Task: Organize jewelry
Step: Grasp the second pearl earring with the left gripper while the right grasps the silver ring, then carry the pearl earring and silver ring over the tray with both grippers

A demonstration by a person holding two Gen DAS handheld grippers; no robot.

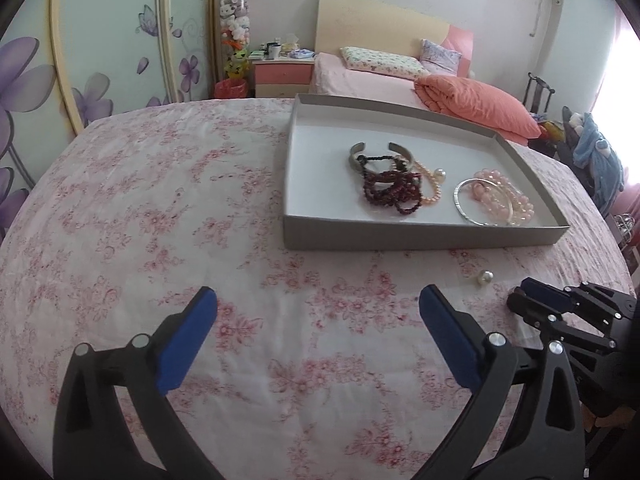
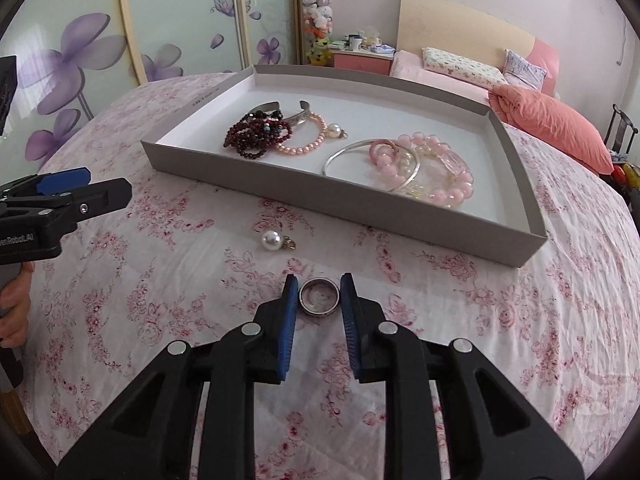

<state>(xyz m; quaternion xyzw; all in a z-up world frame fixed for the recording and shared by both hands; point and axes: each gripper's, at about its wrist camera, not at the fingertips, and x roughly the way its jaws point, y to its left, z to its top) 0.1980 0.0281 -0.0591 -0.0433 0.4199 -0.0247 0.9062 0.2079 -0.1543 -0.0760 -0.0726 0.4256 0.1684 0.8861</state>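
A metal ring [image 2: 320, 312] lies on the floral cloth in front of the grey tray [image 2: 320, 200]. My right gripper [image 2: 319, 280] is shut on it, one blue pad touching each side. A loose pearl pendant [image 2: 271, 239] rests on the cloth just beyond, also seen as the pearl pendant [image 1: 484, 278] in the left wrist view. The tray [image 1: 400, 236] holds dark red beads [image 2: 244, 140], a silver bangle [image 2: 340, 156] and pink bead bracelets [image 2: 440, 188]. My left gripper [image 1: 318, 292] stands wide open over bare cloth with nothing between its fingers. It sits left of the right gripper [image 1: 520, 296].
The round table [image 1: 120, 200] carries a pink floral cloth. A bed with an orange duvet [image 1: 476, 100] stands behind it, and a wardrobe with purple flower doors [image 2: 80, 60] is at the left. A person's hand [image 2: 16, 300] holds the left gripper [image 2: 106, 184].
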